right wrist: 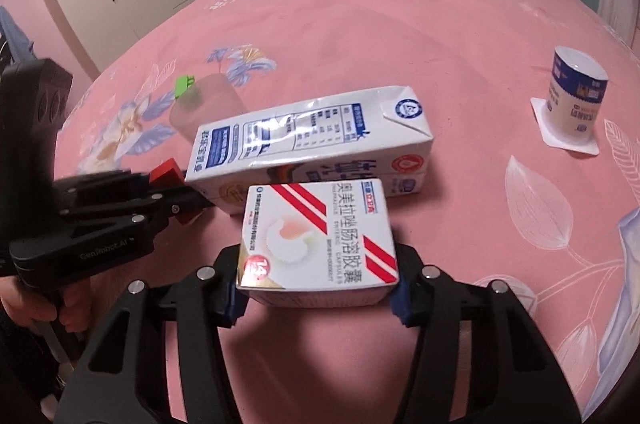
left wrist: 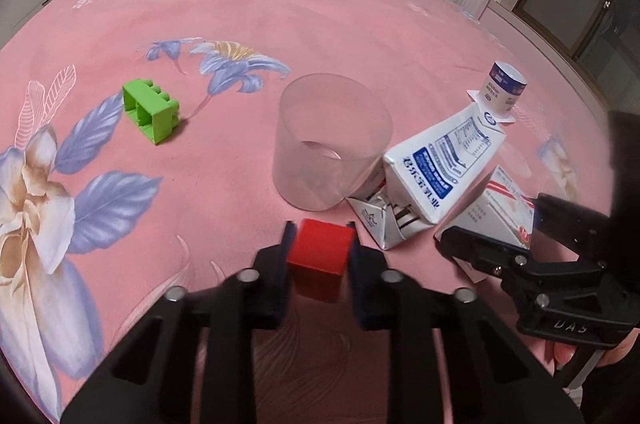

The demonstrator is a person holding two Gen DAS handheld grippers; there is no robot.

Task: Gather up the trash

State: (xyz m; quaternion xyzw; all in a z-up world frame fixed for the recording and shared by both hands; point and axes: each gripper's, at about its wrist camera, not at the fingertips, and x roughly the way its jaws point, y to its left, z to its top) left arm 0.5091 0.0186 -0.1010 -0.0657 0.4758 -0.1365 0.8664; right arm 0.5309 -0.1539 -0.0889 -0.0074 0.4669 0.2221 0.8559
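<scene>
- Left wrist view: left gripper (left wrist: 320,248) clenched on red block (left wrist: 320,251), low over pink bedspread (left wrist: 248,8). Clear cup (left wrist: 332,140) just ahead, upright, mouth open. Crushed milk carton (left wrist: 438,168) touching cup's right side. Green brick (left wrist: 150,110) well apart, left.
- Risk: pushing forward likely to knock cup over; soft bedding, poor footing.
- Open room: left and far side bare.
- Right wrist view: right gripper (right wrist: 316,294) grasping medicine box (right wrist: 318,244) by its sides; carton (right wrist: 312,140) just beyond. Yogurt cup (right wrist: 576,100) far right, apart.
- Risk: grip only at near end; box may tilt or slip on lifting.
- Left gripper (right wrist: 176,190) close by; collision possible if paths cross.
</scene>
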